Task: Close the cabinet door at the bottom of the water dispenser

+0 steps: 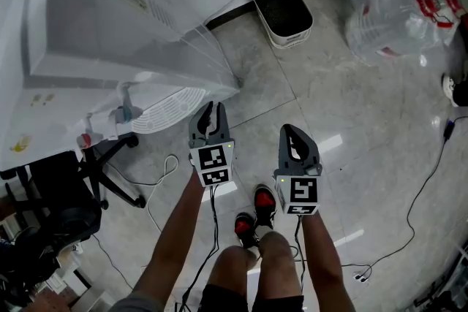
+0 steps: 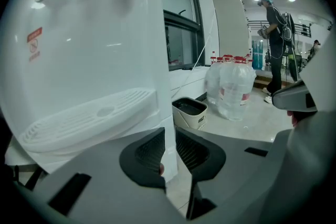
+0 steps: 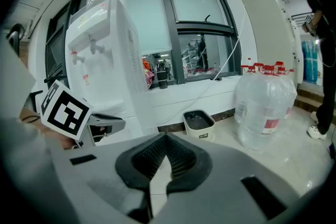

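The door [image 1: 210, 58] stands swung out from the dispenser [image 1: 73, 18], and its free edge runs upright between the pads of the left gripper [image 1: 212, 112], which are nipped narrowly on it. The right gripper [image 1: 293, 134] hangs just beside it, jaws together on nothing. The drip tray [image 1: 167, 109] juts out left of the door. A bin [image 1: 282, 11] sits by the wall beyond, with water bottles [image 1: 398, 0] further right. A cable [image 1: 157, 183] trails on the floor.

White cabinet door [image 2: 161, 113], grey marbled floor [image 1: 351, 106]
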`<state>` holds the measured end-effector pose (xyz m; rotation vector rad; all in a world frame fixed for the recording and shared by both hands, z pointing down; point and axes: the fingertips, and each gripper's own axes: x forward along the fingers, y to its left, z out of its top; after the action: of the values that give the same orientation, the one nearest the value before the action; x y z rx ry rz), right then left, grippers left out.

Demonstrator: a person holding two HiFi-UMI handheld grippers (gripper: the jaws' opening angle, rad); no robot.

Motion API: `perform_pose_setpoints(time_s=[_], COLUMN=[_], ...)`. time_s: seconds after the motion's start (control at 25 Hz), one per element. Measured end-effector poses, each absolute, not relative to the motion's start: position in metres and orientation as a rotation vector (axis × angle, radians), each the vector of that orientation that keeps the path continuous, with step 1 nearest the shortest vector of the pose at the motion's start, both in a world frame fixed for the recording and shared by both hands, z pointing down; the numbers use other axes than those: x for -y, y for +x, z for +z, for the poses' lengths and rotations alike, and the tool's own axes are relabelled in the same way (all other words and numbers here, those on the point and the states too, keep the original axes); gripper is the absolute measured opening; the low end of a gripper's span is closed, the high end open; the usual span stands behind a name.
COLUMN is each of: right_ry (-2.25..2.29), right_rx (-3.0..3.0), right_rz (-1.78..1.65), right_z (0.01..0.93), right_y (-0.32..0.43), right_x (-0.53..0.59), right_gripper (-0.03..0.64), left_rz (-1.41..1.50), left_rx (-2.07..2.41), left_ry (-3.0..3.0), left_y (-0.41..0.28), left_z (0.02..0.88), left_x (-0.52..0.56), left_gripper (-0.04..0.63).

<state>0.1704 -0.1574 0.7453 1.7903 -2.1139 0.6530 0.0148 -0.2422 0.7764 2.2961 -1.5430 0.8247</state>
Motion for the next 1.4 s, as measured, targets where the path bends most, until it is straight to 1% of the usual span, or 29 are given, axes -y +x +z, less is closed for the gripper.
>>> perform_pose_setpoints(time_s=[0.32, 0.76, 1.16, 1.4], right_ry=[1.795, 1.814, 1.772, 1.734], right_rx=[2.093, 2.123, 2.191, 2.270], right_rz=[0.639, 0.553, 0.452, 0.386], right_z=[0.697, 0.591, 0.485, 0.418], right_y=[0.176, 0.174, 0.149, 0.121], right_x=[0.139, 0.120, 0.090, 0.077], right_gripper=[0.014, 0.014, 0.014, 0.014], left_rz=[0.807, 0.731, 0.622, 0.562], left_rx=[1.487, 1.495, 1.563, 1.638], left_ry=[2.324, 2.370, 2.390, 2.378], left_y=[0.026, 0.033, 0.011, -0.017], left_z=[0.728, 0.614, 0.486, 0.414], left_x=[0.212, 0.174, 0.129, 0.106], left_gripper=[0.083, 0.075, 0.052, 0.043])
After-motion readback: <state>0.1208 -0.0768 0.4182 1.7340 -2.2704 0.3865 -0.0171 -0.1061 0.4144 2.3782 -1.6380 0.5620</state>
